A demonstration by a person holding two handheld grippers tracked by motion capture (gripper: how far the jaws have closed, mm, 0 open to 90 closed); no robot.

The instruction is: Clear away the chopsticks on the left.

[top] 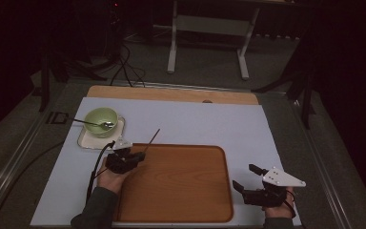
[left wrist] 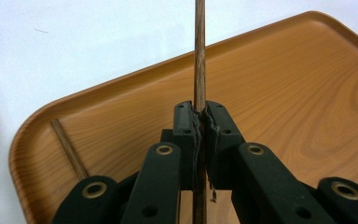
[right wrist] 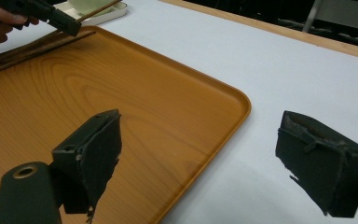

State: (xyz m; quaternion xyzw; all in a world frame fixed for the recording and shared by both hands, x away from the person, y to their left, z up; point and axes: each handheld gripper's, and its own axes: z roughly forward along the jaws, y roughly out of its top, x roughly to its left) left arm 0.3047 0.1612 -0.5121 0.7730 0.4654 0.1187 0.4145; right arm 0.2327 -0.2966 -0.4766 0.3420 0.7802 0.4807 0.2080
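Dim floor and dark stands ring the table [top: 267, 138], whose pale blue-white sheet covers it except a bare wooden strip along the far edge. We work over the rounded rectangular wooden tray [top: 181, 186] that lies on the near half of the sheet, its near rim close to the table's near edge.

Our left gripper [top: 132, 157] hovers over the tray's far-left corner, its fingers clenched on a thin dark wooden chopstick [top: 153, 137]. That stick slants up and away from the fingers, crossing the tray's far rim and ending above open sheet. In the left gripper view a second dark wooden chopstick [left wrist: 68, 148] lies flat inside the tray, close along the rim at that corner.

Our right gripper [top: 246, 177] sits just off the tray's right edge, above bare sheet, its fingers spread wide with nothing between them.

Open room is generous: most of the tray's floor is bare, and the sheet to the right of and beyond the tray is free up to the wooden strip. The crowded part is the far left, where a pale green round bowl [top: 101, 120] rests on a small white square dish [top: 86, 140] with a metal spoon [top: 95, 124] lying across its mouth; this set stands just beyond our left gripper, left of the lifted stick's tip.
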